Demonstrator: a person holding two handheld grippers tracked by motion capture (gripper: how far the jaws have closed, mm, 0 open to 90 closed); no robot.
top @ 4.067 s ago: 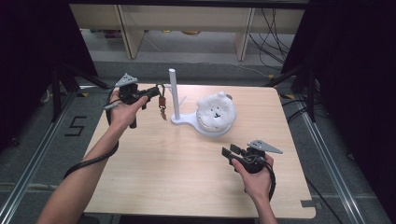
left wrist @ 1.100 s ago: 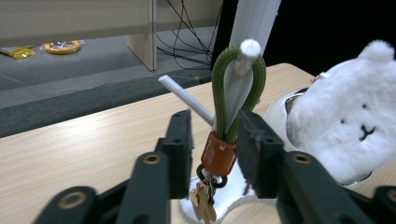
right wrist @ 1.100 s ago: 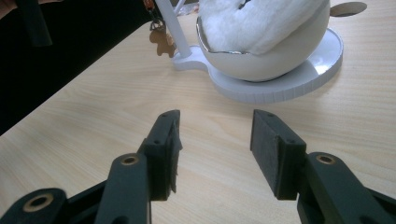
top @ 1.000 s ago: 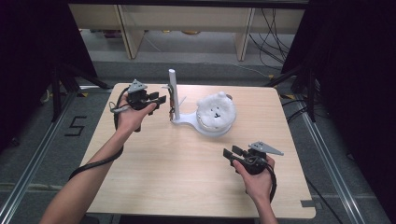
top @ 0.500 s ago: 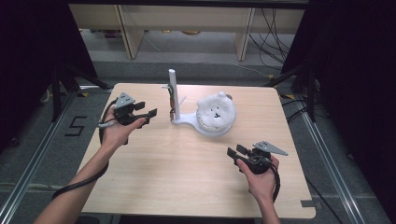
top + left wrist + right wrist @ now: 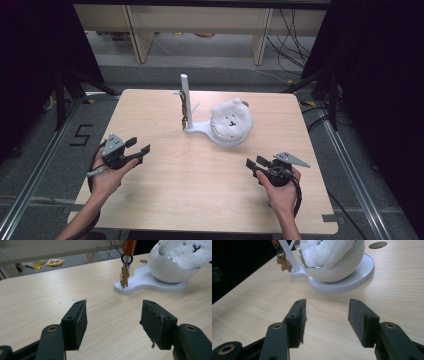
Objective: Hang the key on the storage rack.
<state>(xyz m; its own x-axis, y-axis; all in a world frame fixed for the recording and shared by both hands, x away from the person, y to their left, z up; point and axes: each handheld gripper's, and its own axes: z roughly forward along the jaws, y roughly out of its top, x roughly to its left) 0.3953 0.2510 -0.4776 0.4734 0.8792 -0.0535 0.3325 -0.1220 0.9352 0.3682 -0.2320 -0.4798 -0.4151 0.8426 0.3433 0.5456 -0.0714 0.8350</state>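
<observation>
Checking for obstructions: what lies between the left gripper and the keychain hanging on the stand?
Bare tabletop. In the left gripper view, nothing sits between the open left gripper and the keychain.

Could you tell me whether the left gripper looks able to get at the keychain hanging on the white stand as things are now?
Probably yes. The left gripper is open and holds nothing, and bare table lies between it and the keychain, which hangs on the side of the stand that faces it; the plush bowl sits beyond the post.

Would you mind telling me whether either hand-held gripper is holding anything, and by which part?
Nothing is held. The left hand-held gripper and the right hand-held gripper are both open over the bare table.
</observation>
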